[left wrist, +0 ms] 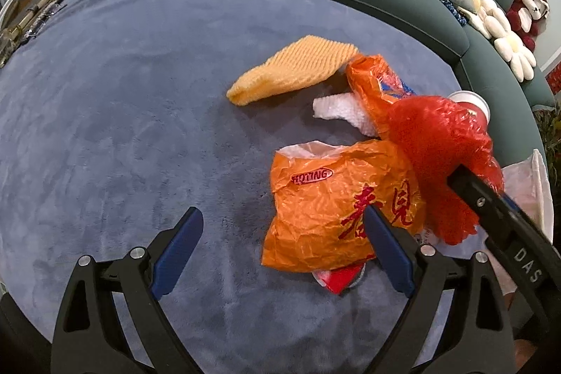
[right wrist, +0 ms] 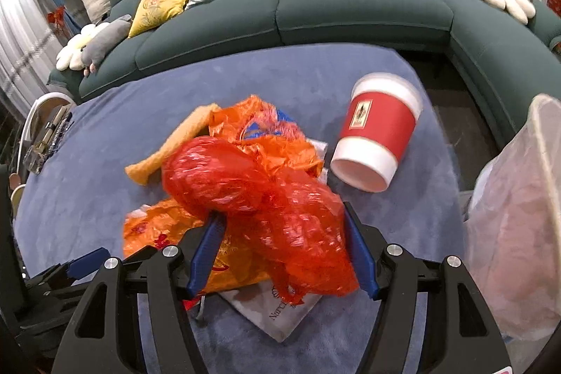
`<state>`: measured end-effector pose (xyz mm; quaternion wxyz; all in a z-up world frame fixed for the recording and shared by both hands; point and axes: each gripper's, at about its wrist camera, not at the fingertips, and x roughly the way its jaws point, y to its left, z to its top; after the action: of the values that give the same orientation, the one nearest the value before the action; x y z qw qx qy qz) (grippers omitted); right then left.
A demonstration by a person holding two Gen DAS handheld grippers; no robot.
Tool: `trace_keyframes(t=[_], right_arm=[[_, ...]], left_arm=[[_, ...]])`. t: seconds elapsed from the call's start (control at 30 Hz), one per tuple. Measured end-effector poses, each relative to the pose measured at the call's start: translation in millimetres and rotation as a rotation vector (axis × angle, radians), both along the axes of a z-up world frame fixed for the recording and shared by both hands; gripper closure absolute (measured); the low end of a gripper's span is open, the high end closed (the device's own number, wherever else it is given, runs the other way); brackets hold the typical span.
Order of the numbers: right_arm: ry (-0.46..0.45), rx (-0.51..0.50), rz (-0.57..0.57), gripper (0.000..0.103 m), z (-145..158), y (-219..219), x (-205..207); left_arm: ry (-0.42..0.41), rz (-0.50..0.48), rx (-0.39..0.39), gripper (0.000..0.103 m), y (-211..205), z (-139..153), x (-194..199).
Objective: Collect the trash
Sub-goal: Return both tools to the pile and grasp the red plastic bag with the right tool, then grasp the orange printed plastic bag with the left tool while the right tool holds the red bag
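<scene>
My right gripper [right wrist: 284,251] is shut on a crumpled red plastic bag [right wrist: 266,209], held just above the pile; it also shows in the left wrist view [left wrist: 438,156]. My left gripper [left wrist: 284,247] is open and empty, its right finger over an orange printed bag [left wrist: 336,202]. More trash lies on the blue cloth: a yellow foam net [left wrist: 294,69], white foam wrap [left wrist: 336,111], another orange bag [right wrist: 259,135], a grey leaflet [right wrist: 277,311] and a red-and-white paper cup [right wrist: 375,132] on its side.
A white translucent trash bag [right wrist: 519,226] stands at the right edge of the table. A green sofa [right wrist: 350,9] with cushions and plush toys curves behind. A small crushed red can [left wrist: 340,279] lies under the orange bag. Clutter [right wrist: 49,139] sits at the far left.
</scene>
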<state>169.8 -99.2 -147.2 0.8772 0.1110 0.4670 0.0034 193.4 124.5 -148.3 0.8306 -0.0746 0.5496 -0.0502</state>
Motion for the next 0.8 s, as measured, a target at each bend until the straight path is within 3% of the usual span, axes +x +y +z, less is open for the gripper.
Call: trace_keyframes(t=[0.1,0.17,0.23,0.4,0.53,0.8], right_arm=[[0.025,0.023,0.003,0.053,-12,0,2],[0.03,0.033,0.007,0.06,-15,1,1],[0.02,0.036,0.018,0.067,-14,3,-1],[-0.006,0.047,0.037,0.075,-2,5,-6],[-0.041,0.064,0.038,0.076,15,5,-11],[-0.14,0.074,0.031,0.077,59,1,-29]], left_arm=[[0.009,-0.007,-0.002,0.017,-2,-4,3],[0.018,-0.015,-0.014,0.029,-3,-7,4],[0.026,-0.019,-0.022,0.034,-4,-8,5],[-0.005,-0.028,0.007,0.061,-8,1,1],[-0.032,-0.039,0.028,0.101,-9,13,-4],[-0.108,-0.027,0.014,0.103,-6,51,-19]])
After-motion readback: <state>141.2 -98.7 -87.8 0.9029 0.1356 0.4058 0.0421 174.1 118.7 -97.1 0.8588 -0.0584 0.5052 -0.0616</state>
